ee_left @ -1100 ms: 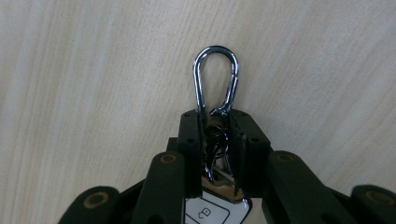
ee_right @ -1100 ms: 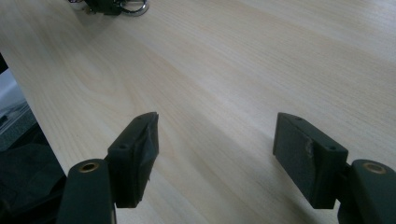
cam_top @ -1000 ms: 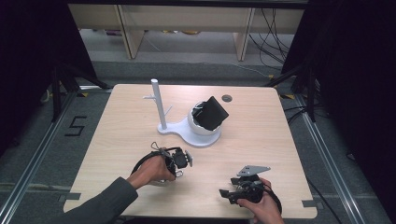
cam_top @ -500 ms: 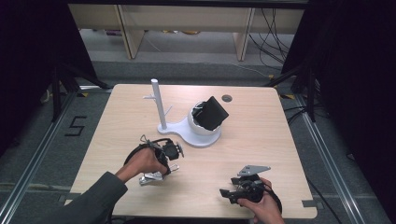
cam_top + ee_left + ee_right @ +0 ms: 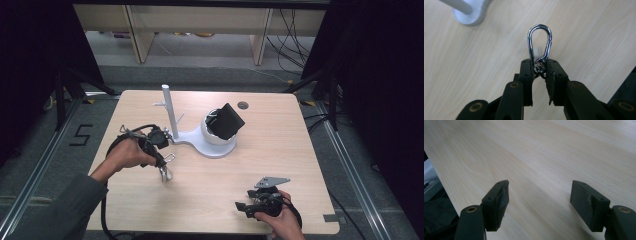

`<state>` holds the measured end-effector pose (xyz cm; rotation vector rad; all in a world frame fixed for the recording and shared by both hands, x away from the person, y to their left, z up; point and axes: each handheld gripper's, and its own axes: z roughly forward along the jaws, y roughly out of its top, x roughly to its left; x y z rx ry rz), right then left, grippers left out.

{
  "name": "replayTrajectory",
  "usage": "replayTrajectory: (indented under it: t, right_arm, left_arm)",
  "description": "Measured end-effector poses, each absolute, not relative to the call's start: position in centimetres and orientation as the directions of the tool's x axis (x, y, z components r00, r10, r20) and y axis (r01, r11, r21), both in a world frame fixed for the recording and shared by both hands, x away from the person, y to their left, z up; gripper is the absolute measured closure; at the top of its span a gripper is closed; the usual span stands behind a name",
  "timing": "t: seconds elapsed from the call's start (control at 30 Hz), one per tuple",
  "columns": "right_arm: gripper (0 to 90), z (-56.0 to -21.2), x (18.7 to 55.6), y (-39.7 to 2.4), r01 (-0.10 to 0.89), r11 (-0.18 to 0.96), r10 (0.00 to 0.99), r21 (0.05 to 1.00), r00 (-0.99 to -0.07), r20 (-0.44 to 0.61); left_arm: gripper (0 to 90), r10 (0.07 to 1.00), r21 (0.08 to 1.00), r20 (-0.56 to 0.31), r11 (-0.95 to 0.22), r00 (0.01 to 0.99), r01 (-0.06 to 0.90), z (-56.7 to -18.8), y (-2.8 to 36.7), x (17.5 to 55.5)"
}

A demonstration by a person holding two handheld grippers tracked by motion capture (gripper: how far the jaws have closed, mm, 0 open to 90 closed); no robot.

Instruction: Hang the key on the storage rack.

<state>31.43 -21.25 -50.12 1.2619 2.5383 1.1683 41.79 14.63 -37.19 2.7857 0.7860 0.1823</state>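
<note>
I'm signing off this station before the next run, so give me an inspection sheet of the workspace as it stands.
Surface: light wooden table, bare grain, with a dark round port near the far edge.
Job's things: silver snap hook, its swivel end clamped in the left tool; white stand with an upright post and a black block tilted on its dome.
Clutter: nothing seen.
Grippers: left tool shut on the snap hook, near the stand's post; right tool open over bare wood, near the table's front edge.
Cables: black cable loops from the left tool; more cables on the floor behind.
Surroundings: black curtains at both sides, wooden shelving behind, a "5" marked on the floor.
</note>
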Motion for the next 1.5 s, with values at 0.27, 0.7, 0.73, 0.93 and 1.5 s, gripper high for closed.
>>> replayTrajectory:
  t: [0.27,0.7,0.73,0.93,1.5]
  right_arm:
    - [32.5,-49.8,31.6,-21.9,0.680,0.349,0.723,0.645,-0.633,0.275]
    - [32.5,-49.8,31.6,-21.9,0.666,0.353,0.714,0.657,-0.646,0.270]
    - [32.5,-49.8,31.6,-21.9,0.664,0.355,0.712,0.658,-0.648,0.270]
    - [32.5,-49.8,31.7,-22.0,0.668,0.354,0.714,0.655,-0.645,0.272]
    - [32.4,-49.8,31.6,-21.9,0.682,0.351,0.715,0.642,-0.638,0.286]
  left_arm:
    - [75.3,0.587,0.312,0.082,-0.782,0.805,0.539,-33.7,17.3,42.7]
    - [75.3,0.675,0.346,0.129,-0.717,0.726,0.605,-30.6,19.8,45.5]
    - [75.3,0.674,0.344,0.132,-0.718,0.726,0.604,-30.4,19.8,45.7]
    - [75.3,0.687,0.349,0.136,-0.707,0.713,0.615,-29.2,19.9,46.9]
    - [75.3,0.723,0.382,0.133,-0.668,0.678,0.638,-28.3,19.3,49.7]
